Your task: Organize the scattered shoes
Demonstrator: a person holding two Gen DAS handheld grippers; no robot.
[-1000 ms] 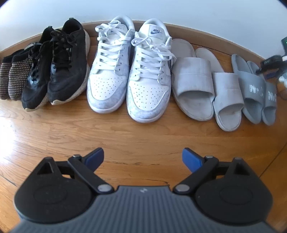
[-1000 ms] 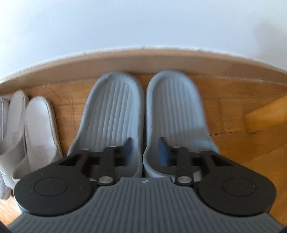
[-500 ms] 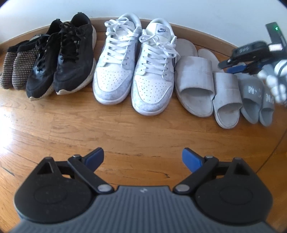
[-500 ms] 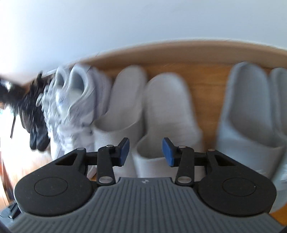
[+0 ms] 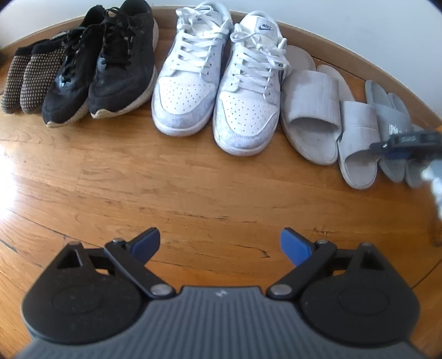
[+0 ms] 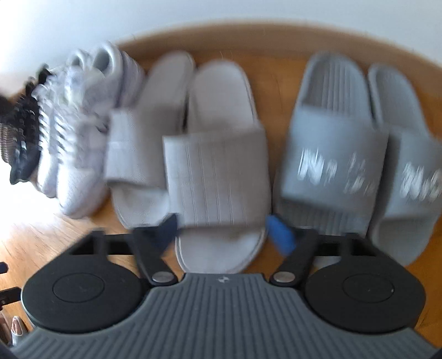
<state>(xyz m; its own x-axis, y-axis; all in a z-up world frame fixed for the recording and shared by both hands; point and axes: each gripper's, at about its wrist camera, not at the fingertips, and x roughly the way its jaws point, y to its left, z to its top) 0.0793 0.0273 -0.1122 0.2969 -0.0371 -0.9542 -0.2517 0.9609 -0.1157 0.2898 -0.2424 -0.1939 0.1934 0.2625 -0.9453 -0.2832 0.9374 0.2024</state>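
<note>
Shoes stand in a row along the wall, toes toward me: dotted brown slippers [image 5: 27, 80], black sneakers [image 5: 110, 66], white sneakers [image 5: 221, 82], light grey slides [image 5: 328, 116] and blue-grey slides [image 5: 392, 127]. My left gripper [image 5: 220, 245] is open and empty over bare floor, well back from the row. My right gripper [image 6: 225, 229] is open and empty, its jaws on either side of the toe of the right light grey slide [image 6: 218, 179]; I cannot tell if they touch it. The blue-grey slides [image 6: 337, 154] lie just to its right. The right gripper also shows in the left wrist view [image 5: 406, 143].
A white wall [image 5: 331, 16] with a wooden baseboard [image 5: 345, 52] runs behind the shoes. The wooden floor [image 5: 193, 187] lies in front of the row. Sun glare brightens the floor at the far left.
My right gripper swung left from the blue-grey slides, pulled back and down, and opened wider around the light grey slide's toe. My left gripper moved slightly nearer the row, staying open.
</note>
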